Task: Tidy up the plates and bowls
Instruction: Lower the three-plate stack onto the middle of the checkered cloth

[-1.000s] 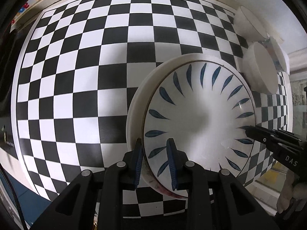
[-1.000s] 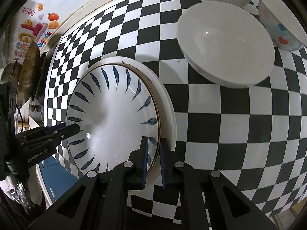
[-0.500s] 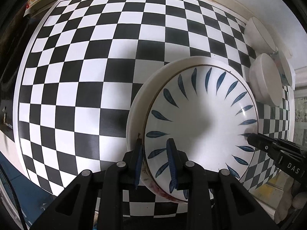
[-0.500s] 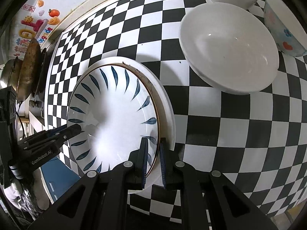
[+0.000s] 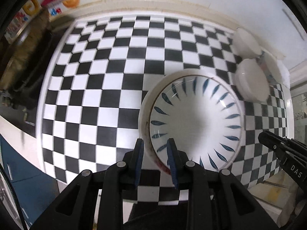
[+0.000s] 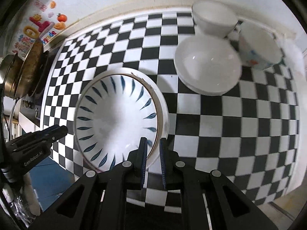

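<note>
Plates (image 5: pixel 195 122) lifted; tool (image 6: pixel 152 160) label "GenRobot.AI".

blue-leaf plate (image 5: pixel 197 124) stacked in a plain white plate (image 5: pixel 144 107), lower right of left view, on checkered top, shallow white bowl (image 6: pixel 208 69) upper right of right view, white bowl (image 6: pixel 214 20) and patterned bowl (image 6: pixel 259 48) behind it

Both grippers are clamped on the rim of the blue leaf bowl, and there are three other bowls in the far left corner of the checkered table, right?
Not quite: the three other bowls sit in the far right corner, as the right wrist view shows. The rest holds: the left gripper and the right gripper both clamp the blue leaf bowl on the checkered table.
</note>
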Available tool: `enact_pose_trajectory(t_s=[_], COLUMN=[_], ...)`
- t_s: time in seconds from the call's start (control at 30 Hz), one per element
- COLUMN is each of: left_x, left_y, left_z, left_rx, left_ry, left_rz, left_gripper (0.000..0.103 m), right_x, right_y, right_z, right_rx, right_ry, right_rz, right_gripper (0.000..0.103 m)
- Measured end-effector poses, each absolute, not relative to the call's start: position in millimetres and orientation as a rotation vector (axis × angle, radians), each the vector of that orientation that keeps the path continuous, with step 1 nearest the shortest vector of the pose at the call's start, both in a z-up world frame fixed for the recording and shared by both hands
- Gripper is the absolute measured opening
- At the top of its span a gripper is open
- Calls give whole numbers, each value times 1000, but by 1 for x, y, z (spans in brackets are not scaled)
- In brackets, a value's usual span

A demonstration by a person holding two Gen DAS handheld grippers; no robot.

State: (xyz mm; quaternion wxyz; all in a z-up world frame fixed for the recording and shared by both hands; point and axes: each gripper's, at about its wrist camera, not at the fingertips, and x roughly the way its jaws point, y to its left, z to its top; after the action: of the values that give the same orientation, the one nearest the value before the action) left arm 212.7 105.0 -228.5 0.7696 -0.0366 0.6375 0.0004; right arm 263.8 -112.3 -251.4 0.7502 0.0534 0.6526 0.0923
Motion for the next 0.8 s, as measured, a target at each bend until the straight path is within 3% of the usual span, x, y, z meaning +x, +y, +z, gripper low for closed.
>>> enact_pose_trajectory(t_s=[0.53, 0.7, 0.8], left_x=[117, 94, 83], left_y=[101, 102, 104], left_z=[-116, -95, -86], left_rx=[-86, -78, -95], left_ry=[1187, 1133, 1118], left_rz=[-74, -70, -71], left_gripper=[23, 27, 33], right_x=[142, 109, 96], right_y=[-96, -92, -91], right_z=[-111, -81, -71], right_rx=[94, 91, 86], right_ry=[1189, 1129, 1112], right_rz=[192, 187, 184], right_gripper=[25, 28, 34])
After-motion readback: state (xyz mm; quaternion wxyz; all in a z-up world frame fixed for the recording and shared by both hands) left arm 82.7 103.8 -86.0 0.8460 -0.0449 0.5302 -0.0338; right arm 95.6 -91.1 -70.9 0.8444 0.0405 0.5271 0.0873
